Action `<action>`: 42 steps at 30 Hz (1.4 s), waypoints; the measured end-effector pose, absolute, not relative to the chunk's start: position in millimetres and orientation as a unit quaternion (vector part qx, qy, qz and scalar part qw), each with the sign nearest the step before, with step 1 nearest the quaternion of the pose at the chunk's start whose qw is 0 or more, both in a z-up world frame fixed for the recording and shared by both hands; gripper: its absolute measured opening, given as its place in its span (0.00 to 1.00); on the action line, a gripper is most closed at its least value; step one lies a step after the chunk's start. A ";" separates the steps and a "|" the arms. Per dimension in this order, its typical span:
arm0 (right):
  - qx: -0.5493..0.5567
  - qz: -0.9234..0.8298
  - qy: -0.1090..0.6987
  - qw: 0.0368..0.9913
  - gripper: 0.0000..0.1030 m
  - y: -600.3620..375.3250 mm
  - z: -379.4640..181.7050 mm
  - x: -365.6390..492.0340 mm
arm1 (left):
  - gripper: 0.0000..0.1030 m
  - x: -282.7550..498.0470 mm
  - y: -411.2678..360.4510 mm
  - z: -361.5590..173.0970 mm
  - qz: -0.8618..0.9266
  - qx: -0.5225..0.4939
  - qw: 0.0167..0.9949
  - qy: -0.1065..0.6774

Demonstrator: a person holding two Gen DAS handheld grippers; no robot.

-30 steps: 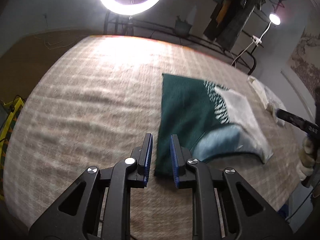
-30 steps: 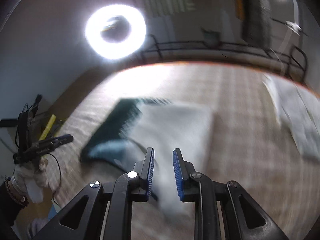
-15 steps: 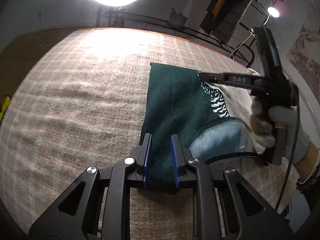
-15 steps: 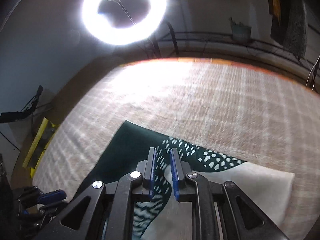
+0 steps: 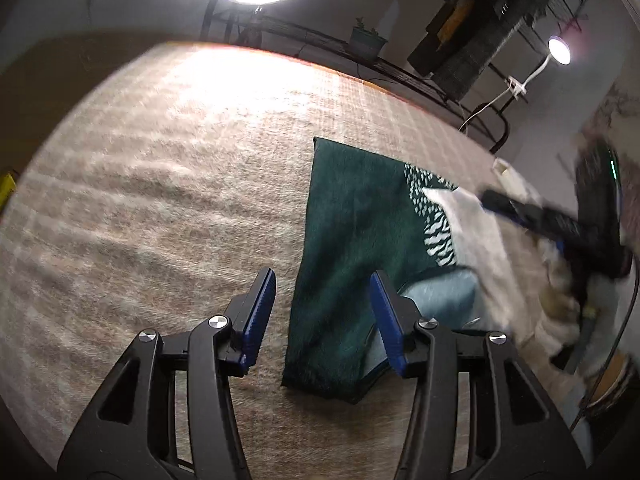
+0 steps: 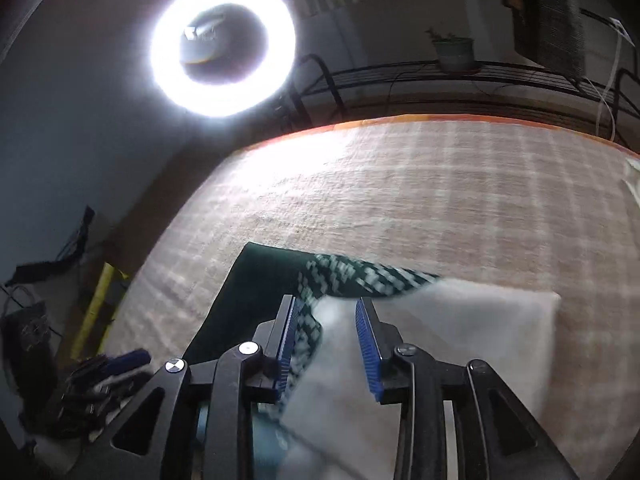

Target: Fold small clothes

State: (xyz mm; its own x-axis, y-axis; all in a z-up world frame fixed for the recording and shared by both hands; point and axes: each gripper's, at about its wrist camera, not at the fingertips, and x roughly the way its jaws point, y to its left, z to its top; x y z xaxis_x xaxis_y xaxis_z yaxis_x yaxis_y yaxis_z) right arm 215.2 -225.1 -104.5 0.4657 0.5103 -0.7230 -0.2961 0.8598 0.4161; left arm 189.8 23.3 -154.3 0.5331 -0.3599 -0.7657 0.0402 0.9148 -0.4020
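Note:
A small folded garment [image 5: 352, 240], dark green with a white dotted band, a white part and a light blue inner layer, lies flat on the beige checked cloth [image 5: 160, 200]. My left gripper [image 5: 322, 316] is open, its jaws spread over the garment's near left edge. My right gripper [image 6: 324, 344] is open just above the garment [image 6: 440, 320], over the border of its white and dotted parts. It also shows blurred in the left wrist view [image 5: 520, 212] at the garment's right side.
A bright ring light [image 6: 222, 48] stands beyond the far edge. A black rack with a potted plant [image 6: 452, 52] and hanging clothes [image 5: 480, 20] lines the back. A white item [image 6: 632, 176] lies at the far right. Yellow gear [image 6: 96, 300] sits left of the surface.
Both grippers have opened wider. My left gripper has pulled back a little from the garment's near edge. My right gripper has shifted toward the white part.

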 end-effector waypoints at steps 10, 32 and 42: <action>0.264 0.182 0.488 0.811 0.40 -368.2 -129.3 155.9 | 0.49 222.9 37.9 -181.6 -0.133 -0.255 0.809 0.513; 0.376 0.268 0.492 0.738 0.22 -352.6 -191.0 177.5 | 0.33 271.8 21.9 -199.0 -0.200 -0.297 0.767 0.533; 0.311 0.236 0.509 0.767 0.01 -313.8 -177.2 193.6 | 0.03 265.2 -7.1 -186.3 -0.153 -0.216 0.816 0.514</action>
